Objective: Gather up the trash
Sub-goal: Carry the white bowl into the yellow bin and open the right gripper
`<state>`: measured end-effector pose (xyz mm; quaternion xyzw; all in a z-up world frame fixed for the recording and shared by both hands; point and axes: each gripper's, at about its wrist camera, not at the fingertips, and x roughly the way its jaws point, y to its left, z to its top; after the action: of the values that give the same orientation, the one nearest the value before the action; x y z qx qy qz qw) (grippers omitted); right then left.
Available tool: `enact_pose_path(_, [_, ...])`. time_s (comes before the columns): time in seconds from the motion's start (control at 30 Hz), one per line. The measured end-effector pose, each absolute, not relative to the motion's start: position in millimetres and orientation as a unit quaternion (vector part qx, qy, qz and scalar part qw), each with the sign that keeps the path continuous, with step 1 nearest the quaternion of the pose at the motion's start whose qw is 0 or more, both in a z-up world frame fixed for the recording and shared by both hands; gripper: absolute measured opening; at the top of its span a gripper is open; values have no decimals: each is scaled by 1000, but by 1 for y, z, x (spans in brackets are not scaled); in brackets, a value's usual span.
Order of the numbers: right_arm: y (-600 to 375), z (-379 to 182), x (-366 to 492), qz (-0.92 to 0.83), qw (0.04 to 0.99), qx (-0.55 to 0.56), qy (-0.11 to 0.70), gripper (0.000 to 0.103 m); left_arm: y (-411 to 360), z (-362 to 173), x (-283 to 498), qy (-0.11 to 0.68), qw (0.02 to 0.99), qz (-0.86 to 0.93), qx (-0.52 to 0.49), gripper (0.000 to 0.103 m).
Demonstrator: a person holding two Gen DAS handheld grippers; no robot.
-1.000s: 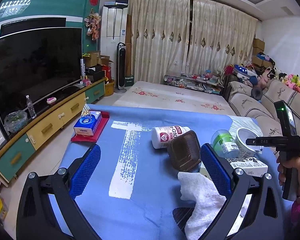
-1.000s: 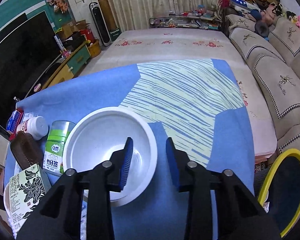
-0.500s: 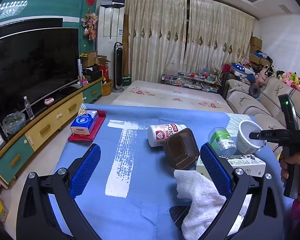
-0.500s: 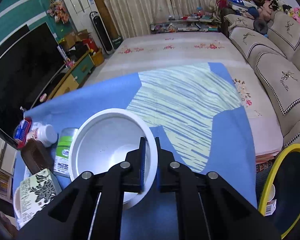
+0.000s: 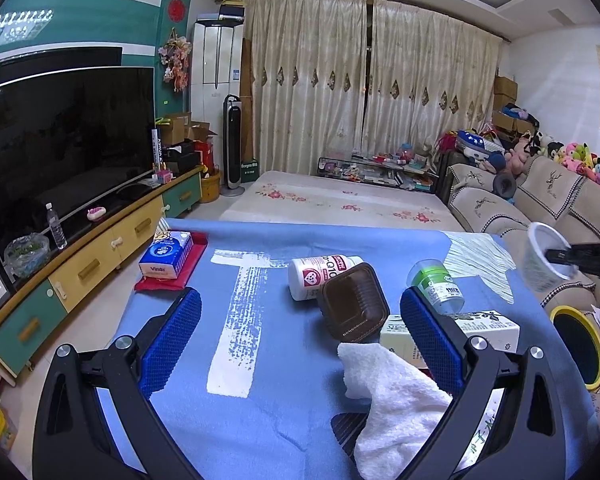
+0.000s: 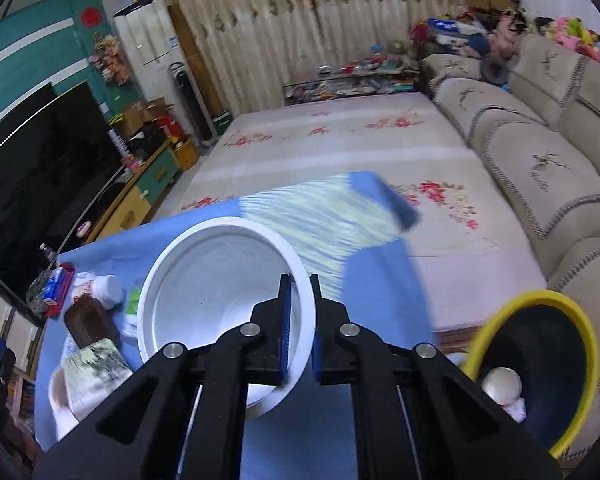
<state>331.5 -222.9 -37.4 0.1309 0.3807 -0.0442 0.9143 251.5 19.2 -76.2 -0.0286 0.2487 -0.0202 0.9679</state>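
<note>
The right gripper [image 6: 299,320] pinched the rim of the white plastic cup [image 6: 220,304], held clear of the blue tablecloth [image 6: 380,280], with the yellow-rimmed bin [image 6: 540,368] at its four o'clock. The left gripper [image 5: 300,336] hovered spread wide over the table, holding nothing. With only a thin rim bite, the cup could twist loose and land short of the bin.

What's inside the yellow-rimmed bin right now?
The yellow-rimmed bin holds whitish crumpled pieces near its left wall. The right gripper covers its lower left; the rest is too dark to tell.
</note>
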Motion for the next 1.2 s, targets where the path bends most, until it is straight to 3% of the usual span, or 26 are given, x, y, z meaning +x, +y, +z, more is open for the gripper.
enact_pose_path(0.3, [-356,-85,251,-189,875,192,402,8,10,-76,249,246,969,-23,-14,98])
enact_pose_path(0.67, [-397,-141,238,-248,836,198,448,10,4,-79,250,249,968,-28,-3,98])
enact_pose_path(0.73, [-398,-143,237,-258,834,196,447,31,3,-80,249,249,968,-29,-3,98])
enact_pose_path(0.77, [-397,-141,235,-264,835,193,441,47,4,-80,249,249,968,-29,-4,98])
enact_pose_path(0.8, [-394,-137,232,-271,839,186,434,50,3,-80,249,249,968,-29,-3,98])
enact_pose_path(1.2, [-299,-83,199,-202,902,141,355,56,-6,-81,248,250,967,-40,6,98])
